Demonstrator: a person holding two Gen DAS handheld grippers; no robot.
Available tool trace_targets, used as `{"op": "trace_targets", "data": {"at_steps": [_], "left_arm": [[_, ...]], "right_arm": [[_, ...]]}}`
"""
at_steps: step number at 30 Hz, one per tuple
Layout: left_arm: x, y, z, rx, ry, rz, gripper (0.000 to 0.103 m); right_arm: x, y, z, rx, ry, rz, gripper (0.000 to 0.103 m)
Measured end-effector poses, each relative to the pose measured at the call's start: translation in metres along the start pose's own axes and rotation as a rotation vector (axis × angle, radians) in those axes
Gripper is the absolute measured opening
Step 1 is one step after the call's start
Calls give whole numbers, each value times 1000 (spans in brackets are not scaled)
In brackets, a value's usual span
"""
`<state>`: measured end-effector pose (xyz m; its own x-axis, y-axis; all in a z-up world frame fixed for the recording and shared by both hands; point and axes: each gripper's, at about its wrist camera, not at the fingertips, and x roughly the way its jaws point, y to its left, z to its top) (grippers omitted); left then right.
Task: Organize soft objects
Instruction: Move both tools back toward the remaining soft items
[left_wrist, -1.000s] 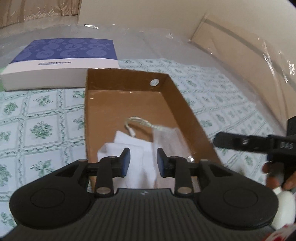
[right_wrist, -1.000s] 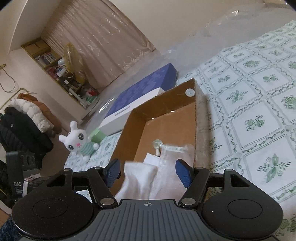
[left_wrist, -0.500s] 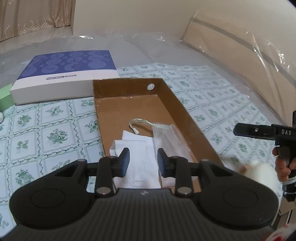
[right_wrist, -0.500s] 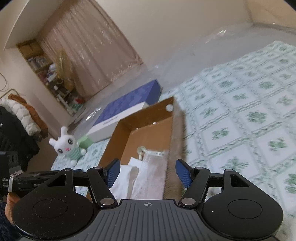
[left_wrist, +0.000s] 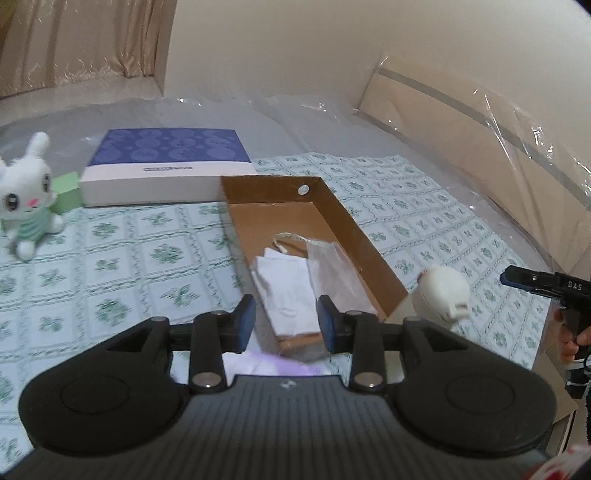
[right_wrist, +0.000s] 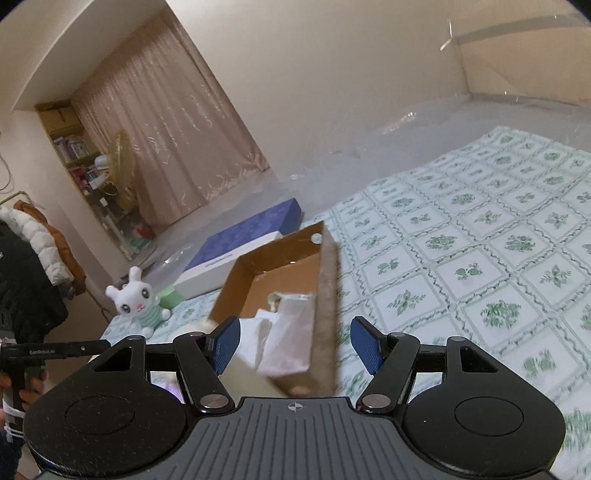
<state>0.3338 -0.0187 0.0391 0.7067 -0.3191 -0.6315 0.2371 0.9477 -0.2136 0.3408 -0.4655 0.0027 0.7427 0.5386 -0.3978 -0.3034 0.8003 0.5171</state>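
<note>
Left wrist view, cream plush (left_wrist: 442, 295) blurred, purple item (left_wrist: 280, 367) half-hidden behind jaws.

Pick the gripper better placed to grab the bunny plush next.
Left, probably. The bunny plush sits left of the cardboard box, on the left gripper side, and its jaws are open and empty. The right gripper is open too, but beyond the box.

One cardboard box (left_wrist: 334, 221) is seen on the patterned cloth. Two soft items are counted inside it: one white folded cloth (left_wrist: 288, 288) and one translucent pouch (left_wrist: 334, 269). One white rabbit plush (left_wrist: 26, 201) is seen far left, one round cream plush (left_wrist: 441, 293) near right, one blue-lidded flat box (left_wrist: 168, 171) and one green block (left_wrist: 66, 192) beyond.
</note>
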Motion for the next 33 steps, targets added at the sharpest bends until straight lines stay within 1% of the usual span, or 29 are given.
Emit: {"op": "trace_targets", "data": {"at_steps": [5,7,13,17,20,23,28,33], "left_arm": [[-43,3,-23,22,-16,14,38],[-59,6,-34,24,-24,32,40],[-100,22,-69,22,-60,127,41],[-118,33,-92,6,-62,196,41],[-132,43,-108,-16,-65,228,41],[-144,50,-123,-31,-69,253,41],[-158,62,-146,-43,-69,312,41],[-165,77,-165,-73,-57,355,41]], "right_arm": [[-26,30,-22,-4,-17,20,67],[-34,43,-30,-8,-17,25,67],[-47,81,-63,-29,-18,42,67],[-44,105,-90,-46,2,64,67],[-38,124,-112,-75,36,69,67],[-34,137,-130,-75,60,76,67],[-27,151,-152,-77,100,63,67],[-11,151,-167,-21,163,40,67]]}}
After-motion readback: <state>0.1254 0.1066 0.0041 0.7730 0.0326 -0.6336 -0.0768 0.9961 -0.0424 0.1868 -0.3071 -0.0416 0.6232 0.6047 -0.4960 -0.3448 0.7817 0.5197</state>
